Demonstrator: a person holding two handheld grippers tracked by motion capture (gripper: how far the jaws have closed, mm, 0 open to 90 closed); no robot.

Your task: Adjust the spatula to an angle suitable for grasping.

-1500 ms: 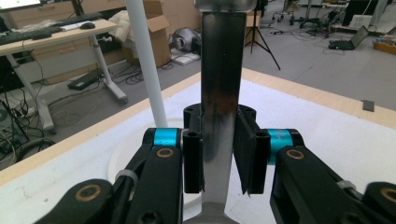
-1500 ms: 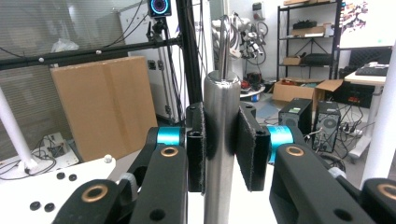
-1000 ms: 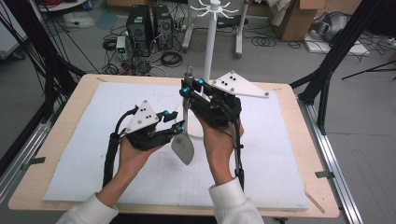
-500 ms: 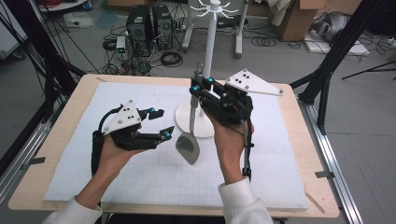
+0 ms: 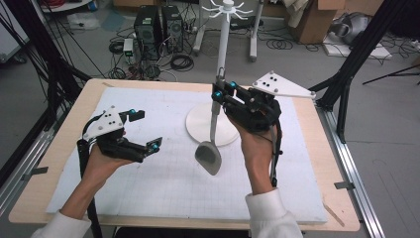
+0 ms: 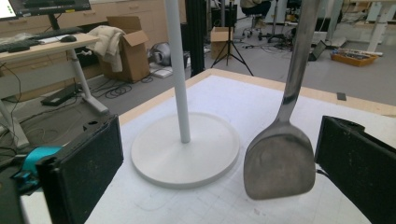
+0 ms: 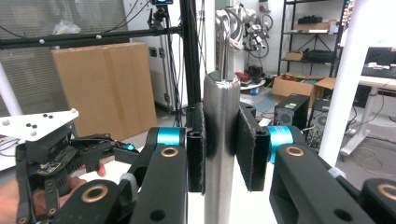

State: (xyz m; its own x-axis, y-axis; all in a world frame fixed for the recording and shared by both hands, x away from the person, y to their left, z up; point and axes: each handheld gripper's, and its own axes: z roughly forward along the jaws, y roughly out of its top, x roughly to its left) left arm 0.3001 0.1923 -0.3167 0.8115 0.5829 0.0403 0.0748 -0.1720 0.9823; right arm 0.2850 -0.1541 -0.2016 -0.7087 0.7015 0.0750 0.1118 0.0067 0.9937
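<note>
A metal spatula (image 5: 208, 157) hangs blade down over the white mat, just in front of the stand's base. My right gripper (image 5: 218, 92) is shut on its handle (image 7: 222, 116), which stands upright between the pads. My left gripper (image 5: 147, 130) is at the left of the mat, clear of the blade. Its jaws are wide open and have just been opening, with nothing between the pads. In the left gripper view the blade (image 6: 278, 163) hangs a little beyond the jaws, with the stand's round base (image 6: 184, 154) behind it.
A white stand with a tall pole (image 5: 224, 44), hooks at its top and a round base (image 5: 198, 126) sits at the back middle of the mat. The mat (image 5: 163, 198) lies on a wooden table (image 5: 59, 148). Computers, cables and boxes are on the floor behind.
My left gripper has pulled away to the left from the spatula and its jaws have spread wide. My right gripper has carried the spatula slightly to the right.
</note>
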